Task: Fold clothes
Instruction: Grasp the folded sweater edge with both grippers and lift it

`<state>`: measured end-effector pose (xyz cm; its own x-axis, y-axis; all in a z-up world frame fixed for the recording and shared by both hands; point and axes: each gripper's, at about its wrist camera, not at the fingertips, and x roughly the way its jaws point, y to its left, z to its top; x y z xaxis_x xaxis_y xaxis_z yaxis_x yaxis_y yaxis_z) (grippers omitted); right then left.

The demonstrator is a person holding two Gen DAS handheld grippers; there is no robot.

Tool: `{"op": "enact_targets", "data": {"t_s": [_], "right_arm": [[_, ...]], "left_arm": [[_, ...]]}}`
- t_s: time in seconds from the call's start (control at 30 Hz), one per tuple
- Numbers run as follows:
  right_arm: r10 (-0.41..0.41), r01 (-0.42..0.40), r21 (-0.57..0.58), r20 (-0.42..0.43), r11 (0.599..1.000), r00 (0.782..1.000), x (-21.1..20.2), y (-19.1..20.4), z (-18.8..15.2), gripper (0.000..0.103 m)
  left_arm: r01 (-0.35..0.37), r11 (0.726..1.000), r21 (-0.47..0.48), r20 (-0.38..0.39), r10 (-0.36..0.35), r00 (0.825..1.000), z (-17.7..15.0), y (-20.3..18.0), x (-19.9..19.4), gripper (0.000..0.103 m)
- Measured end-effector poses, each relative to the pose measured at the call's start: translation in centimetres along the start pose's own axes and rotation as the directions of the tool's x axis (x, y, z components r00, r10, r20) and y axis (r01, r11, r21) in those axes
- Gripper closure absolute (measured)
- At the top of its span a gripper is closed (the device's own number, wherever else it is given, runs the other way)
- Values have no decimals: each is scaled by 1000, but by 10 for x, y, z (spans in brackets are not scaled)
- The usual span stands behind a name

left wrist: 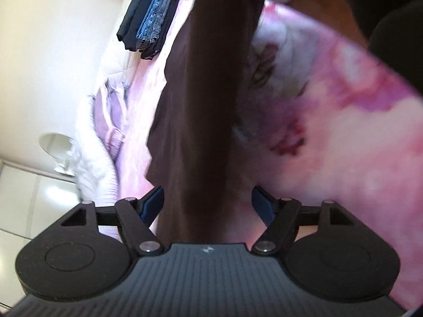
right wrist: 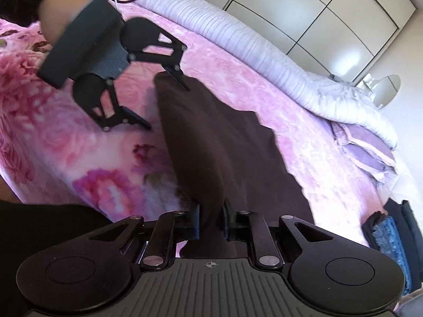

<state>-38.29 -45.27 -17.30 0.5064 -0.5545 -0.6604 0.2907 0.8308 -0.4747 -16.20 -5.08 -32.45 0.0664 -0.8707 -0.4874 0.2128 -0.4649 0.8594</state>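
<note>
The dark brown garment [right wrist: 211, 142] lies stretched across the pink floral blanket [right wrist: 79, 121]. The right gripper [right wrist: 211, 219] pinches one end of it between nearly closed fingers. The left gripper [right wrist: 169, 103] has its fingers spread wide, one tip touching the far end, gripping nothing. No writing is legible.

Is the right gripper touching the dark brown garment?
Touching. The right wrist view shows the right gripper with its jaws closed on a fold of the dark brown garment.
</note>
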Motion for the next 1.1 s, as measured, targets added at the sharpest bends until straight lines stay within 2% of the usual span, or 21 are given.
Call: {"op": "enact_targets", "data": {"t_s": [0.03, 0.07, 0.1, 0.13, 0.23, 0.3, 0.37, 0.4, 0.5, 0.6, 0.67, 0.73, 0.77, 0.8, 0.9, 0.97, 1.03, 1.1], "right_arm": [[1, -1, 7, -6, 1000, 1000, -2, 0, -4, 88], [2, -2, 15, -12, 1000, 1000, -3, 0, -8, 88], [1, -1, 19, -16, 1000, 1000, -4, 2, -12, 88], [-2, 2, 19, -19, 1000, 1000, -3, 6, -16, 87], [-23, 23, 4, 10, 1000, 1000, 4, 26, -17, 75], [-39, 39, -9, 36, 999, 999, 10, 40, -15, 45], [-54, 55, -21, 61, 998, 997, 16, 54, -13, 28], [-62, 64, -27, 74, 998, 995, 19, 62, -12, 28], [-99, 104, -52, 99, 993, 990, 30, 81, -9, 28], [-225, 228, -107, 37, 968, 974, 52, 74, -15, 28], [-296, 293, -147, 1, 945, 955, 63, 67, -22, 32], [-321, 313, -192, -15, 930, 947, 64, 59, -35, 43], [-321, 310, -207, -22, 928, 947, 64, 56, -40, 61], [-311, 299, -215, -26, 930, 950, 63, 54, -42, 73], [-291, 277, -239, -28, 931, 956, 63, 55, -45, 81], [-262, 247, -229, -35, 941, 964, 62, 50, -43, 83], [-232, 218, -230, -35, 948, 972, 59, 42, -43, 85], [-222, 209, -238, -27, 948, 975, 51, 34, -43, 86]], "left_arm": [[0, 1000, 4, -8, 0, 1000, 1, 2, 6, 48], [-1, 1000, 9, -16, 1, 1000, 2, 3, 11, 55], [-1, 1000, 13, -25, 1, 1000, 2, 5, 17, 74], [14, 1000, -3, -30, -14, 999, 3, 8, 21, 83], [62, 995, -78, -35, -64, 997, 3, 20, 22, 87], [83, 989, -125, -31, -88, 996, 3, 29, 20, 87], [106, 980, -171, -26, -112, 993, 3, 38, 19, 87], [117, 974, -193, -25, -124, 992, 4, 43, 19, 87], [143, 957, -251, -20, -153, 988, 5, 55, 17, 87], [152, 948, -278, -14, -162, 987, 5, 60, 10, 87], [151, 948, -281, -9, -159, 987, 5, 59, 4, 87], [132, 960, -249, -14, -139, 990, 6, 48, 1, 77], [112, 971, -209, -21, -118, 993, 8, 39, 3, 71], [91, 981, -169, -27, -97, 995, 10, 31, 4, 66], [26, 1000, -2, -79, -26, 997, 16, 4, 19, 67], [-3, 997, 78, -102, 11, 995, 18, -5, 28, 73], [8, 994, 111, -117, 5, 993, 20, -5, 30, 84], [16, 995, 97, -116, -4, 993, 25, 2, 24, 87]]}}
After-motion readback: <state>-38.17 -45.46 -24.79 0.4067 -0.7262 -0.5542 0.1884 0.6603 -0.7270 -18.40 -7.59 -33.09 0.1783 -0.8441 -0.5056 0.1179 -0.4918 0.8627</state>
